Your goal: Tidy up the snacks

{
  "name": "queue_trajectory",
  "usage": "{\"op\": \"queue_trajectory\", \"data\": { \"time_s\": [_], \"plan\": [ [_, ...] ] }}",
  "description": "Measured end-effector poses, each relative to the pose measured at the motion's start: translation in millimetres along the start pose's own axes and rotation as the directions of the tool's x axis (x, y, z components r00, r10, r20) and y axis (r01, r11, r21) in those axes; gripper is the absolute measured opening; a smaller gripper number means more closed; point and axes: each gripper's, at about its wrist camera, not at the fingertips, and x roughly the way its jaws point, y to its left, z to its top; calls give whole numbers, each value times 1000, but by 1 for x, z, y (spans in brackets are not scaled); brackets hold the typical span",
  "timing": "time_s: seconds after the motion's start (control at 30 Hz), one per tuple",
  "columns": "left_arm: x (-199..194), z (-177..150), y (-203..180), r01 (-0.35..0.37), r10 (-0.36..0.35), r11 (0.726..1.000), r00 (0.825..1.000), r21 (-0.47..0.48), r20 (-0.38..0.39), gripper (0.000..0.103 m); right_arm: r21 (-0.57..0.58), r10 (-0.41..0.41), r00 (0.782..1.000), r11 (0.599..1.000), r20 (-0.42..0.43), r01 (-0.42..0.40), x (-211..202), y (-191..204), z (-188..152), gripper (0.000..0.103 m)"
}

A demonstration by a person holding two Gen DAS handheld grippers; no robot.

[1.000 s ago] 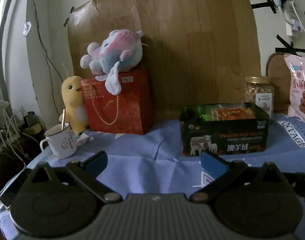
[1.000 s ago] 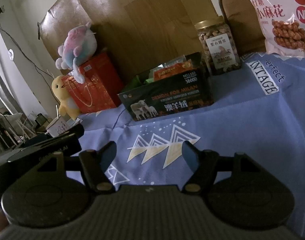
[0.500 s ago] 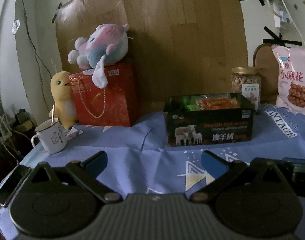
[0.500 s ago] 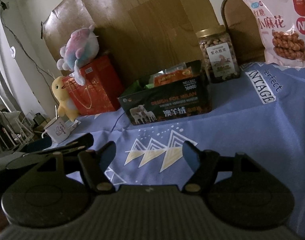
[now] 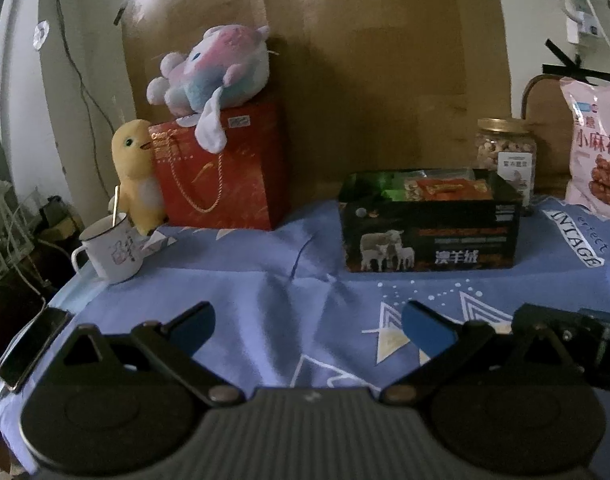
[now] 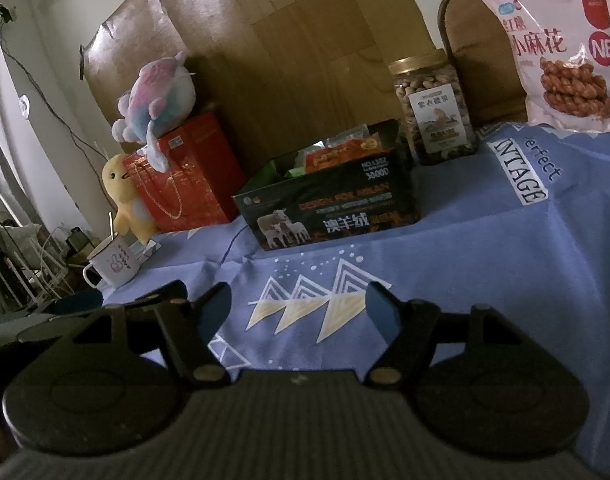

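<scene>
A black open-top box point(image 5: 431, 236) point(image 6: 329, 208) with sheep printed on its side stands on the blue cloth and holds orange and green snack packets point(image 5: 451, 189) point(image 6: 337, 154). Behind it to the right is a nut jar with a gold lid point(image 5: 505, 152) point(image 6: 433, 112). A pink snack bag point(image 5: 597, 148) point(image 6: 561, 44) leans at the far right. My left gripper point(image 5: 309, 326) hovers open over the cloth, well short of the box, with nothing between its fingers. My right gripper point(image 6: 299, 308) is open too, empty, low over the cloth in front of the box.
A red gift bag point(image 5: 221, 172) point(image 6: 185, 176) with a plush toy point(image 5: 213, 68) on top stands at the back left, beside a yellow plush duck point(image 5: 137, 176). A white mug with a spoon point(image 5: 109, 252) point(image 6: 113, 266) sits near the left table edge. A phone point(image 5: 33, 346) lies at the left corner.
Both grippers have drawn back and risen a little, so the box and jar look smaller and farther. Both stay open. Nothing on the table has moved.
</scene>
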Motion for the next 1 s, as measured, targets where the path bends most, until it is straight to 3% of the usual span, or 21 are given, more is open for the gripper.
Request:
{"op": "queue_trajectory", "data": {
  "time_s": [0.23,0.4,1.0],
  "plan": [
    [5,2,4,-9,8,1000,999,-21,-40,103,0,1,1000,1000,-1,-1,0,0,0,77],
    [6,1,7,33,-35,999,998,-28,-59,103,3,0,1000,1000,-2,0,1,0,-1,77],
    [11,-5,3,40,-38,999,991,14,-128,103,3,4,1000,1000,-10,-4,3,-1,-2,78]
  ]
}}
